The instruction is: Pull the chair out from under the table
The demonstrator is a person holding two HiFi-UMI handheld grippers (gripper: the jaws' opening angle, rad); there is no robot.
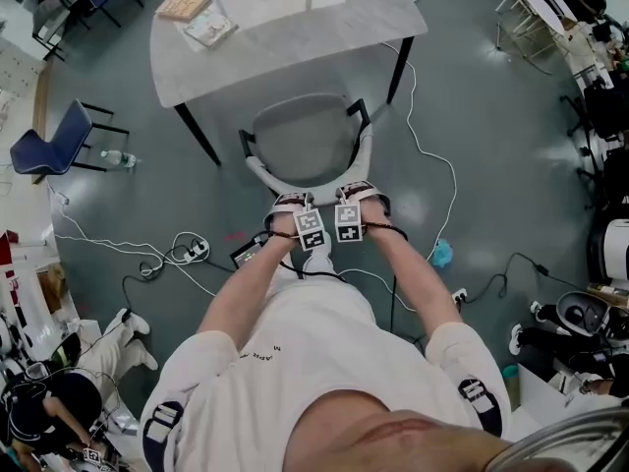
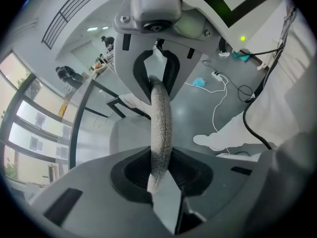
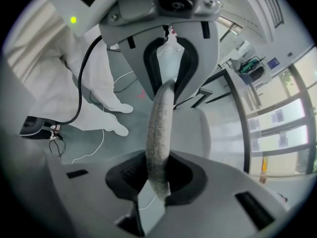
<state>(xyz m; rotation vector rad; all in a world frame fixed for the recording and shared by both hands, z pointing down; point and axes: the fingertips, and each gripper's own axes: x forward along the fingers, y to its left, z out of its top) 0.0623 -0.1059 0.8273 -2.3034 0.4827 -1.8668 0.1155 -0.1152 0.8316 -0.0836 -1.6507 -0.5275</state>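
Observation:
The chair [image 1: 305,138] has a grey seat, its far part under the white table [image 1: 285,37]. Its curved, fabric-covered backrest [image 1: 267,173] faces me. My left gripper [image 1: 292,205] and right gripper [image 1: 355,199] sit side by side on the backrest's top edge, pointing steeply down. In the left gripper view the grey fabric edge [image 2: 161,118] runs up out of the left gripper [image 2: 159,175], whose jaws are shut on it, to the right gripper [image 2: 157,73]. In the right gripper view the right gripper [image 3: 157,180] is shut on the same edge [image 3: 159,128], which leads to the left gripper [image 3: 171,66].
Books [image 1: 197,18] lie on the table's far left corner. A blue chair [image 1: 49,146] and a bottle [image 1: 118,158] stand at the left. White cables and a power strip [image 1: 192,252] lie on the grey floor around my feet. Cluttered desks line the right side.

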